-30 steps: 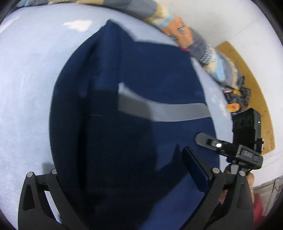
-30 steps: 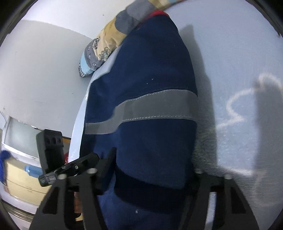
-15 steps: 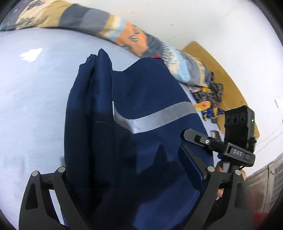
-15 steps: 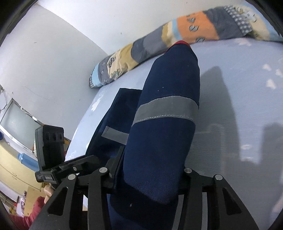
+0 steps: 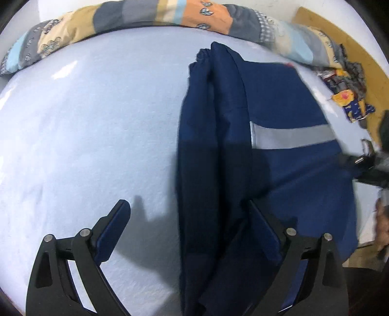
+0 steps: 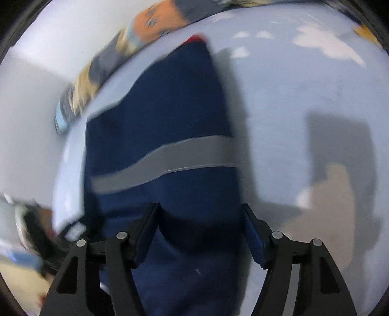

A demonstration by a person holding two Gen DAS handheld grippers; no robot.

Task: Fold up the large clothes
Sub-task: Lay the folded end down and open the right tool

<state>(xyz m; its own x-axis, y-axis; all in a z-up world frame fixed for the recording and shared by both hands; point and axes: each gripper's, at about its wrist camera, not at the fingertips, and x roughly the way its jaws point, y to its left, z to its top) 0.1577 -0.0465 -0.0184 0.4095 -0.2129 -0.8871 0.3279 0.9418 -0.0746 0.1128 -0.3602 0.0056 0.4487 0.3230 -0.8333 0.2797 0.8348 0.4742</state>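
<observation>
Navy fabric lies in front of you on the pale blue bed sheet [image 5: 85, 136]: the navy garment [image 5: 279, 170], a large piece with a grey reflective band [image 5: 291, 138] across it, is folded lengthwise into a long, narrow stack running away from you towards the patchwork quilt [image 5: 170, 14] rolled along the far edge of the bed. In the left wrist view, one long edge is doubled into a thick ridge of layers, with a gathered hem showing at its far end. So at least one lengthwise fold looks done, and the band lines up fairly well across the panel.

Your left gripper [image 5: 192, 226] has its fingers spread wide. The near end of the ridge passes between them, beside the right-hand finger, while the left-hand finger sits over bare sheet, well off the cloth. Nothing is pinched there.

Your right gripper [image 6: 200, 228] is opening its fingers at this moment. The near end of the garment sits between them, bulging up in a soft hump. That view is blurred, but the cloth does not look squeezed, so I would call it let go rather than held.

What is left, as far as I can judge: the stack is long, so it needs folding across its length, near end brought up towards the far end, perhaps twice. The loose ridge on the left edge should be flattened first, or the layers will slide apart when you lift.
</observation>
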